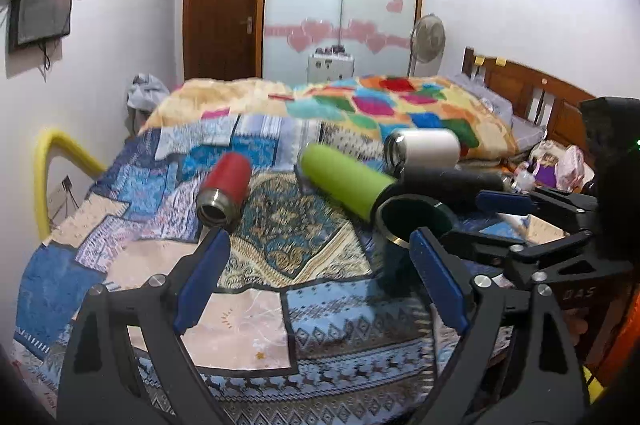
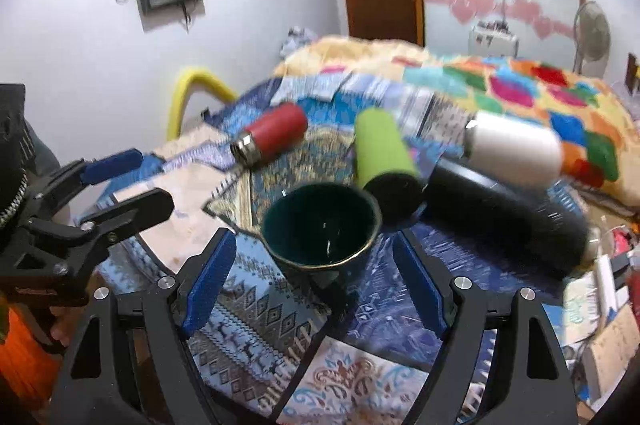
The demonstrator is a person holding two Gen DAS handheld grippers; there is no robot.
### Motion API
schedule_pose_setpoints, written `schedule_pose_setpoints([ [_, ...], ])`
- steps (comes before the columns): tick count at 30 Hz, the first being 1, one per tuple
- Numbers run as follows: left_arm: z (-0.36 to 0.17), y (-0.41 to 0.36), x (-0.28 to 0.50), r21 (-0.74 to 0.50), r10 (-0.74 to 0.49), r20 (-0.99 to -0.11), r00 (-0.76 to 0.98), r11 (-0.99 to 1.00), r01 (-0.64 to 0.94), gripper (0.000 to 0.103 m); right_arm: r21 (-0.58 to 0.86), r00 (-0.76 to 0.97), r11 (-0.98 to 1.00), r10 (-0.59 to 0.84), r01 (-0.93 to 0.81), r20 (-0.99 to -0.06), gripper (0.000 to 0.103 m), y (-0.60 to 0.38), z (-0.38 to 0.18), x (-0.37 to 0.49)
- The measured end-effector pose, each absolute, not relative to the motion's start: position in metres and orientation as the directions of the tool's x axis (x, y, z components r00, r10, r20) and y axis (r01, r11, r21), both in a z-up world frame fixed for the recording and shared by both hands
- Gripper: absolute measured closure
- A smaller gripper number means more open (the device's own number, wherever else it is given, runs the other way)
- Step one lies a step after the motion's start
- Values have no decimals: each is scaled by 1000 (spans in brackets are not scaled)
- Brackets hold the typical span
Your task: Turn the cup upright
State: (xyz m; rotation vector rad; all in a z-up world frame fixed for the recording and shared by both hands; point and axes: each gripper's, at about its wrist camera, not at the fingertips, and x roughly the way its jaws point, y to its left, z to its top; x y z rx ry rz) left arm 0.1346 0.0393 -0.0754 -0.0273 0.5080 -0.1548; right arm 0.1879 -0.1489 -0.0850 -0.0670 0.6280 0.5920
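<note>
A dark green cup (image 2: 320,225) with a gold rim stands on the patterned bedspread with its mouth facing up, handle toward me; it also shows in the left wrist view (image 1: 416,217). My right gripper (image 2: 314,253) is open, its blue pads either side of the cup and not touching it. My left gripper (image 1: 320,257) is open and empty over the bedspread, left of the cup. The right gripper (image 1: 520,201) shows at the right of the left wrist view, and the left gripper (image 2: 120,177) at the left of the right wrist view.
Several flasks lie on their sides behind the cup: red (image 2: 272,137), lime green (image 2: 384,153), black (image 2: 504,217) and white (image 2: 520,149). A colourful quilt (image 1: 360,101) is piled behind them. A yellow bed rail (image 1: 44,177) is on the left, and clutter (image 2: 600,289) on the right.
</note>
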Motion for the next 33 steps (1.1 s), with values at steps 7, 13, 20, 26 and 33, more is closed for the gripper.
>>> schedule_pose_setpoints([
  [7,-37,25,94,-56,-151,-365,919,989,140,11,98,781,878,464,-469,-417,24,-177,-40,140],
  [13,-11,13,56,-40,-138,-265,954,990,132,11,107,852,903,428,-416,-302,24,-193,-17,106],
  [20,6,8,20,-40,-109,-189,976,994,103,9,106,895,922,388,-373,-220,18,-200,-7,78],
  [26,9,8,3,-37,-91,-166,982,996,86,3,92,923,939,344,-332,-176,2,-202,-8,63],
  [33,7,8,-7,-47,-78,-161,984,996,71,0,74,937,949,315,-308,-150,0,-201,-8,48],
])
